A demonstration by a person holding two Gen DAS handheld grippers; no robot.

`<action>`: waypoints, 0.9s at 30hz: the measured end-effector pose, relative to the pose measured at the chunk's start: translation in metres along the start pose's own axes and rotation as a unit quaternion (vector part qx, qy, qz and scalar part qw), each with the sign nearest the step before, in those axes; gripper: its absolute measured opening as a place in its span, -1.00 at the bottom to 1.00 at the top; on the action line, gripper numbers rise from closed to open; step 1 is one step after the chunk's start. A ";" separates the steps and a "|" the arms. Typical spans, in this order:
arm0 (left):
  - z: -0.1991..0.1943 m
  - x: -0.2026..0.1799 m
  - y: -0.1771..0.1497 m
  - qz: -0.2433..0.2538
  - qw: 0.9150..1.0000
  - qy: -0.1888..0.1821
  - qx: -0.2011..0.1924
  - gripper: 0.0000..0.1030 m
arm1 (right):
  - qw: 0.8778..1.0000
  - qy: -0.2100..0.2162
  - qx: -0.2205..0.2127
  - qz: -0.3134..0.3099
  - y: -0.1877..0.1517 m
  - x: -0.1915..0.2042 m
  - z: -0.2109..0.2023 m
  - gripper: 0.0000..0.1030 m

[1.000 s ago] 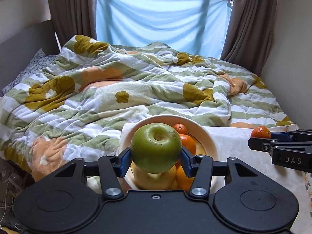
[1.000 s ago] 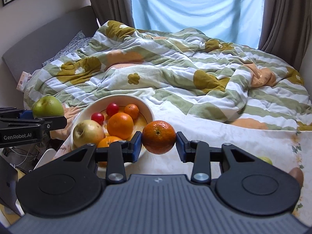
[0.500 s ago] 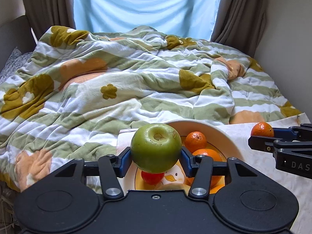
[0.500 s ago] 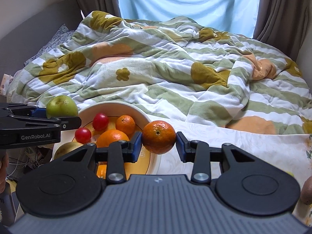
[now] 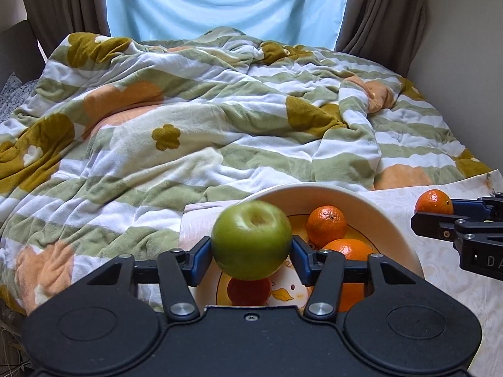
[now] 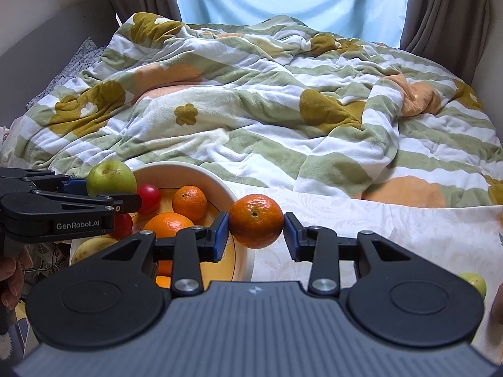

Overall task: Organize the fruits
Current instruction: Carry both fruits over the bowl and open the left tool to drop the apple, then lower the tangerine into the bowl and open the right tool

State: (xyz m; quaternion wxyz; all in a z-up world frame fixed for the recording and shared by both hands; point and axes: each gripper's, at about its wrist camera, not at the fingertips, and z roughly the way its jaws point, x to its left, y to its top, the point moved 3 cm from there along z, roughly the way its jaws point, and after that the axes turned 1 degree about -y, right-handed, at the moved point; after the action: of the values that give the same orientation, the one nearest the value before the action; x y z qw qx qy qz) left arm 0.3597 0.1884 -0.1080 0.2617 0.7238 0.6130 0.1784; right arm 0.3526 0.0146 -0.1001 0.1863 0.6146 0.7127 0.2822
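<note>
A green apple sits between the blue pads of my left gripper, above the near left part of the cream bowl. The jaws are opening, and the apple looks blurred and loose between them. The bowl holds two oranges, a red fruit and a pale yellow fruit. My right gripper is shut on a mandarin, just right of the bowl's rim over the white cloth. The right wrist view shows the left gripper with the apple at the bowl's left edge.
A rumpled green-striped quilt covers the bed beyond the bowl. Brown curtains and a blue-covered window stand behind it, with a wall on the right. A small green fruit lies on the cloth at the right. A person's hand shows at the left edge.
Both grippers came forward and lower over the bowl, which now sits closer beneath them. The apple, sharp before, is now blurred between the left pads. The mandarin stays gripped.
</note>
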 end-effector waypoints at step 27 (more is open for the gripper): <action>-0.078 0.040 -0.044 -0.056 0.996 0.055 -0.045 0.94 | 0.990 0.089 -0.022 -0.112 0.015 0.075 0.025 0.03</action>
State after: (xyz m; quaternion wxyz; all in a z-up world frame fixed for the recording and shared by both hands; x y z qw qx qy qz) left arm 0.2871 0.2453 -0.0749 0.2698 0.6647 0.6576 0.2304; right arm 0.3667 0.0934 -0.1040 0.1662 0.4994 0.7842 0.3288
